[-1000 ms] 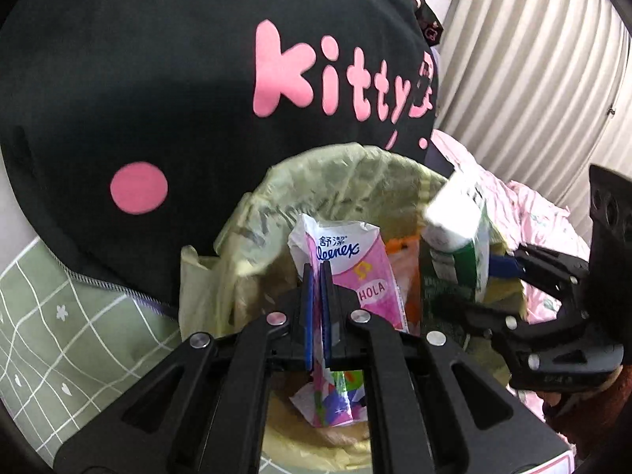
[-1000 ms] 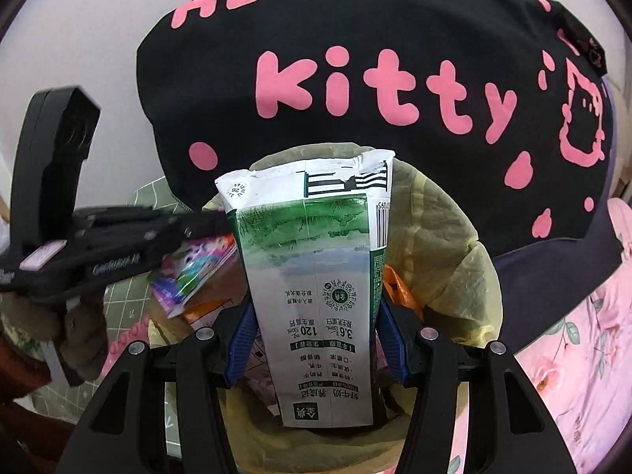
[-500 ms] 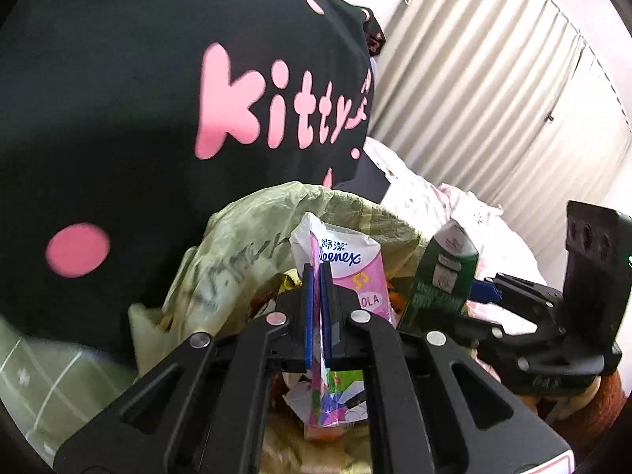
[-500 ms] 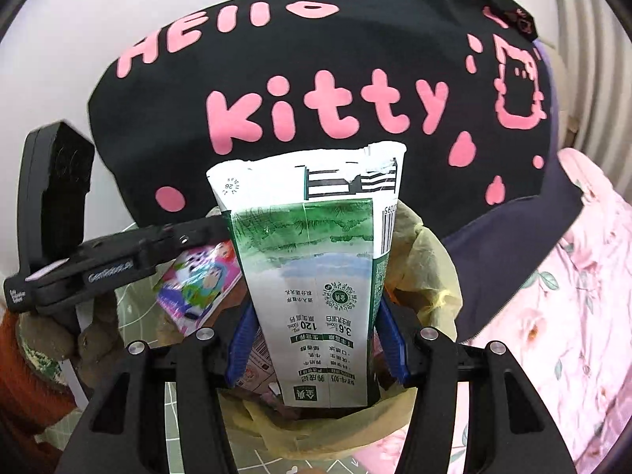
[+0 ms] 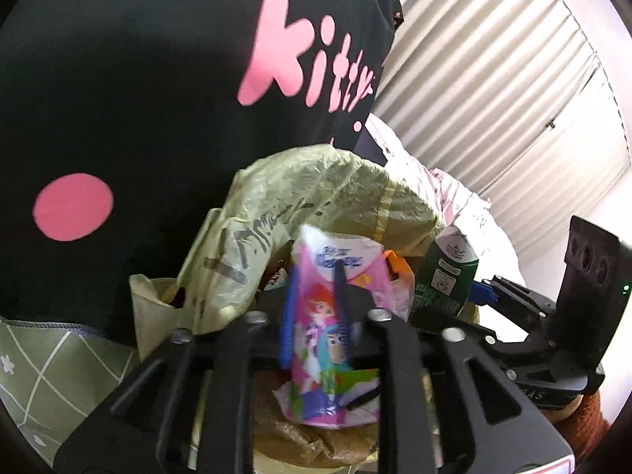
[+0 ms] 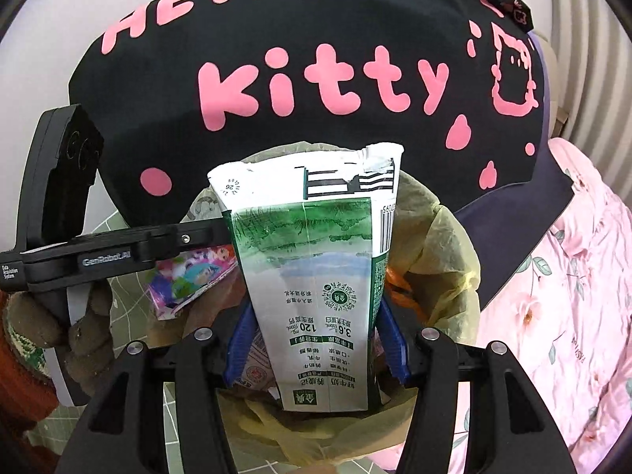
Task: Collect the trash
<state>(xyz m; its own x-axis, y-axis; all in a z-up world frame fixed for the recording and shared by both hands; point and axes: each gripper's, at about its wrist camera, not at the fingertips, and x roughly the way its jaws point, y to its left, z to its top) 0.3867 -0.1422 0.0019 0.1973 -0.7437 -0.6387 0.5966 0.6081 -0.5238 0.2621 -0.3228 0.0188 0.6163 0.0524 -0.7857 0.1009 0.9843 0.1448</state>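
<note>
My left gripper (image 5: 314, 312) has its jaws apart over the bin. The pink tissue pack (image 5: 335, 339) sits loosely between the blue pads, blurred. The same pack (image 6: 189, 276) shows in the right wrist view under the left gripper's fingers (image 6: 118, 252). My right gripper (image 6: 314, 339) is shut on a green and white milk carton (image 6: 316, 276), upright over the bin. The carton (image 5: 446, 272) also shows in the left wrist view. The bin is lined with a yellow-green bag (image 5: 316, 193) (image 6: 438, 245) and holds other trash.
A black Hello Kitty cushion (image 6: 316, 59) (image 5: 158, 98) stands right behind the bin. Pink floral bedding (image 6: 561, 335) lies to the right. A green checked mat (image 5: 47, 375) lies at the left. Pleated curtains (image 5: 493, 98) hang behind.
The left gripper's jaws have opened around the tissue pack, which has turned and looks blurred. Both grippers have shifted a little over the bin. The right gripper still holds the carton.
</note>
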